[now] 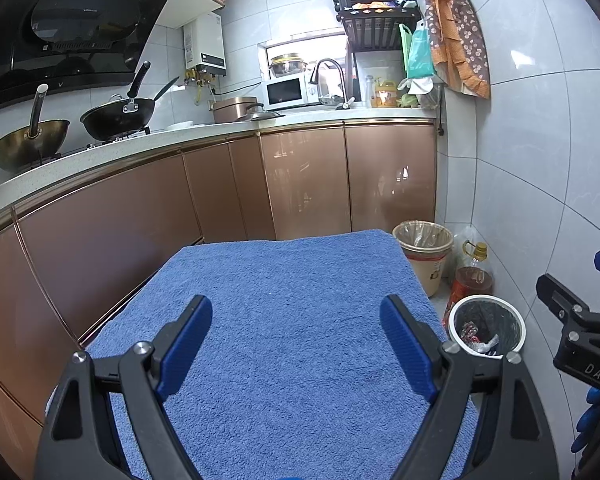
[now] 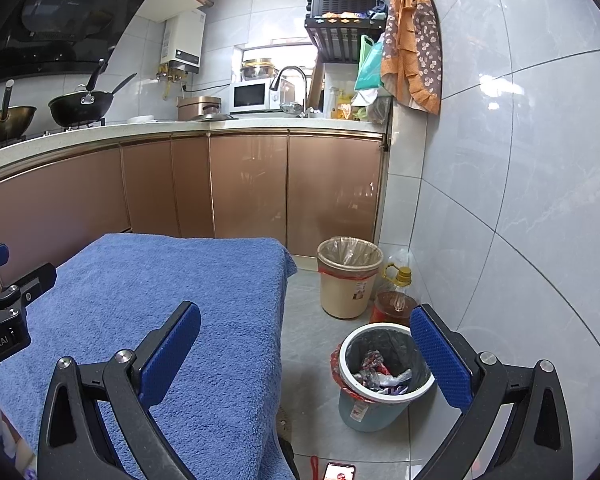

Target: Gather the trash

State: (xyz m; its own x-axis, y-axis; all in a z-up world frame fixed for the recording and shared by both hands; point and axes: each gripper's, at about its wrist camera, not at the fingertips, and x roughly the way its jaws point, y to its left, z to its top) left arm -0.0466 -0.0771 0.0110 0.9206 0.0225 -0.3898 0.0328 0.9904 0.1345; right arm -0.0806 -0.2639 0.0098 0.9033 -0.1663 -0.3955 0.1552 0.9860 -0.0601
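A small blue bin with a white rim (image 2: 384, 380) stands on the floor right of the table and holds crumpled wrappers (image 2: 380, 370). It also shows in the left wrist view (image 1: 486, 326). A blue towel (image 1: 284, 320) covers the table, with nothing lying on it in either view (image 2: 172, 288). My left gripper (image 1: 296, 316) is open and empty above the towel. My right gripper (image 2: 306, 324) is open and empty, spanning the table's right edge and the small bin.
A beige bin with a plastic liner (image 2: 350, 276) and an oil bottle (image 2: 396, 296) stand by the tiled wall behind the small bin. Brown kitchen cabinets (image 1: 308, 184) run behind the table. A phone (image 2: 340, 472) lies on the floor.
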